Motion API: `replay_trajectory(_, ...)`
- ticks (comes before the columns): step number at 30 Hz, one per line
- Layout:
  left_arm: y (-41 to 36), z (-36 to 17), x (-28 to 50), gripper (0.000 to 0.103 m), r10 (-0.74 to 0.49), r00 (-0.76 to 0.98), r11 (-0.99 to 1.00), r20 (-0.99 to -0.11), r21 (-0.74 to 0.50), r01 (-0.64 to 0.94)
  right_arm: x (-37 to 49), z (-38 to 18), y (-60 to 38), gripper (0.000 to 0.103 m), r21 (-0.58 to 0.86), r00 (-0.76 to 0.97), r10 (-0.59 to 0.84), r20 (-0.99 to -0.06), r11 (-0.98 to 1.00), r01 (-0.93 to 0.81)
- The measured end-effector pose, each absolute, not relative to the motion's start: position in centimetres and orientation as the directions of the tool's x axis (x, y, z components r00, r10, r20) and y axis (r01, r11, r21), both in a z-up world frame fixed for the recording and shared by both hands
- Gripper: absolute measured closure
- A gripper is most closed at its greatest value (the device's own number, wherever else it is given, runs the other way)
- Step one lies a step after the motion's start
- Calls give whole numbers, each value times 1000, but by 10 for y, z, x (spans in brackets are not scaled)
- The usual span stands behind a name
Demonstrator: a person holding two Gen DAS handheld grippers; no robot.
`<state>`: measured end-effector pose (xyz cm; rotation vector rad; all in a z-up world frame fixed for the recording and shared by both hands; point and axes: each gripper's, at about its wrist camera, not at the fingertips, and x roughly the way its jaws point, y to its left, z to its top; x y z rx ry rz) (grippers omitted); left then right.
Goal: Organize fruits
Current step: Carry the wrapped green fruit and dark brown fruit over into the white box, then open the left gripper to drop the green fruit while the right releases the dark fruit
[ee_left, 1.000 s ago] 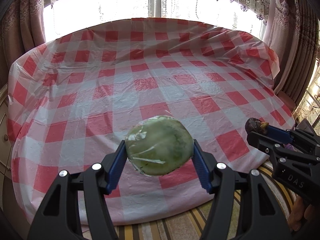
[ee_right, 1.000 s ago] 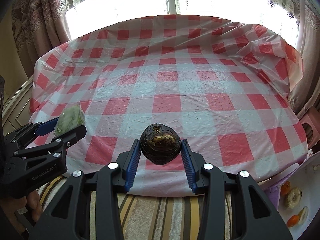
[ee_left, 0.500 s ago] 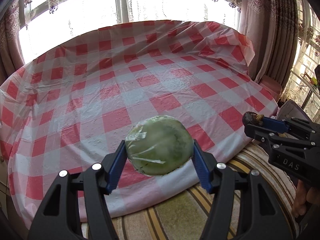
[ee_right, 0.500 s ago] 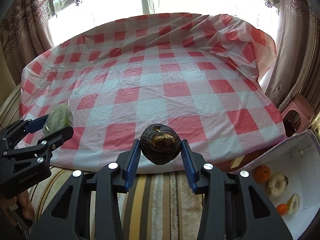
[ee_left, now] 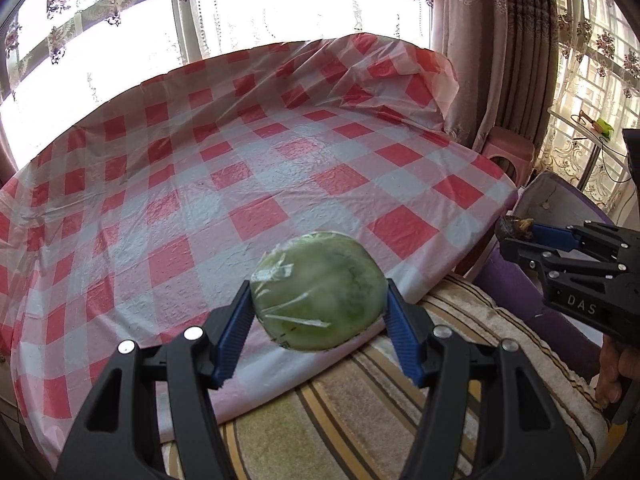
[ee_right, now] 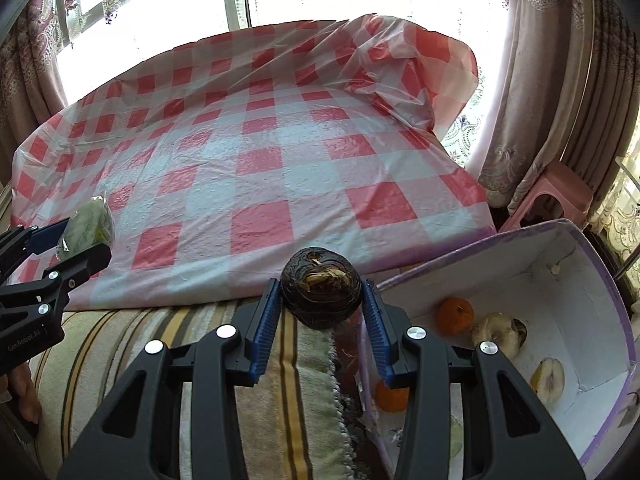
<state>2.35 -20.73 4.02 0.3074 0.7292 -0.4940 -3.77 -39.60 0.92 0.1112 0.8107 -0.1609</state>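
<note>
left wrist view: "das" on right tongs [ee_left: 516, 236] gripping dark fruit [ee_left: 513, 228]; left tongs [ee_left: 318, 312] tight around wrapped green fruit [ee_left: 318, 290].

Matte black plastic left gripper [ee_left: 318, 314]: ribbed blue finger pads [ee_left: 236, 332], round silver screws, white "GenRobot.AI" lettering on side. Matching black plastic right gripper [ee_right: 320, 304]: blue ribbed pads [ee_right: 264, 326], silver screws, white "DAS" lettering. Bare skin of fingers on handles.
</note>
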Motion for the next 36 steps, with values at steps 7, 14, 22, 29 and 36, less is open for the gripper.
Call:
replay_trajectory(7,-244,39,11,40,-359,610,794,-707,113,597,-56,5,-427,62,15,659,-159,-735,968,250)
replay_trajectory(14,-287,34,-3,40,-404,562,726,-722,121,677,-75,-3,-454,62,-34,627,-230,-744,951,309)
replay_trajectory(22,-336,25,-15,40,-450,490,642,-746,111,758,-94,-15,-490,62,-84,566,-297,-769,925,371)
replay_trajectory(29,-380,13,-29,40,-487,408,555,-773,87,828,-114,-30,-545,62,-97,475,-325,-818,891,443)
replay_trajectory(36,-438,-8,-42,40,-473,329,464,-817,87,882,-121,-59,-570,62,-142,360,-311,-880,894,425)
